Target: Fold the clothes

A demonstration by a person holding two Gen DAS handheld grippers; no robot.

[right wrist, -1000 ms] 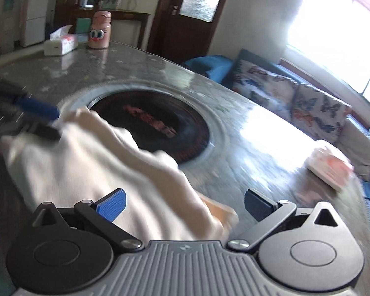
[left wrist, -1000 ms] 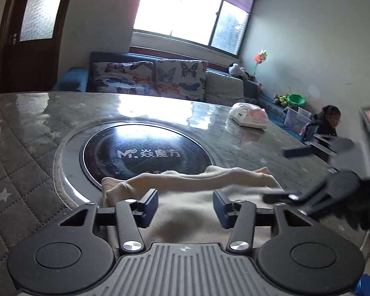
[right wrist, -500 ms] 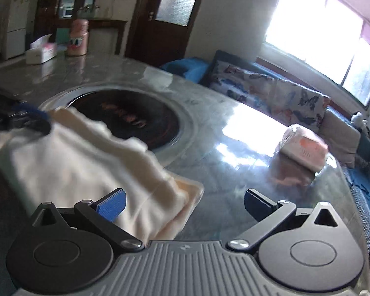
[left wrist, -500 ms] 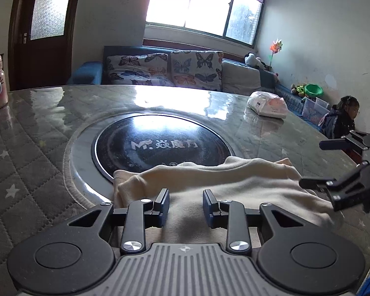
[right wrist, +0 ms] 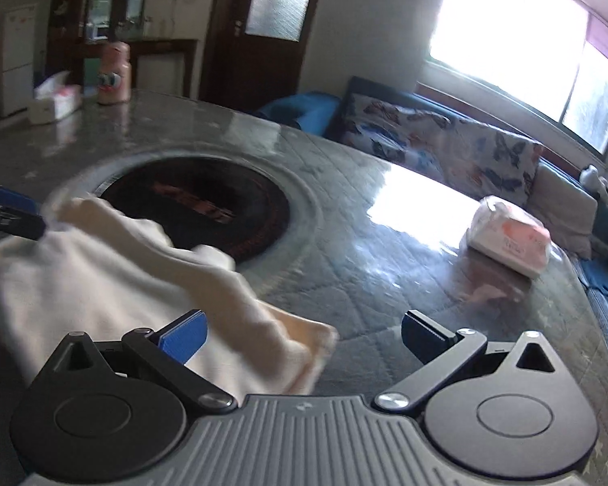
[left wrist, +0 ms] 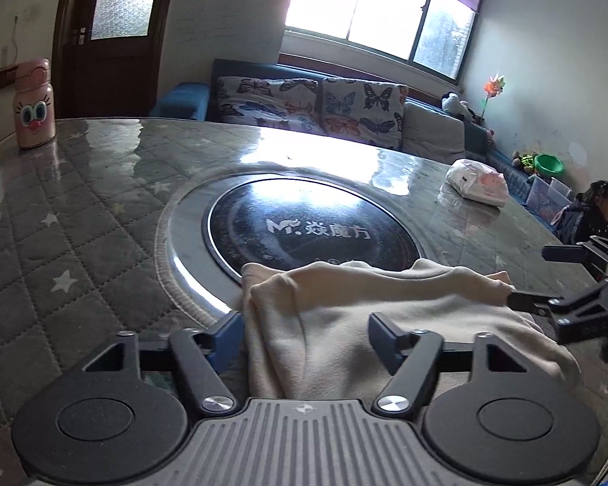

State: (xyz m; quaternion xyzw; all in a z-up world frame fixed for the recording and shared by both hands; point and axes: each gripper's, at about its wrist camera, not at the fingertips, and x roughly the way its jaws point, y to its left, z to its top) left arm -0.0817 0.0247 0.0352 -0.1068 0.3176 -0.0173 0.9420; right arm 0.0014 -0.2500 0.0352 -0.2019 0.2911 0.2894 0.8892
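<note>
A: While the cream garment is lying on the table, what are the tools doing?
B: Left tool is gaping over it; right tool is released.

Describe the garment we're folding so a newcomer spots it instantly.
Find the black round cooktop set into the grey quilted table. Draped over its near rim lies the cream garment: the only soft, rumpled cloth there, unlike the plastic-wrapped tissue pack farther right.
</note>
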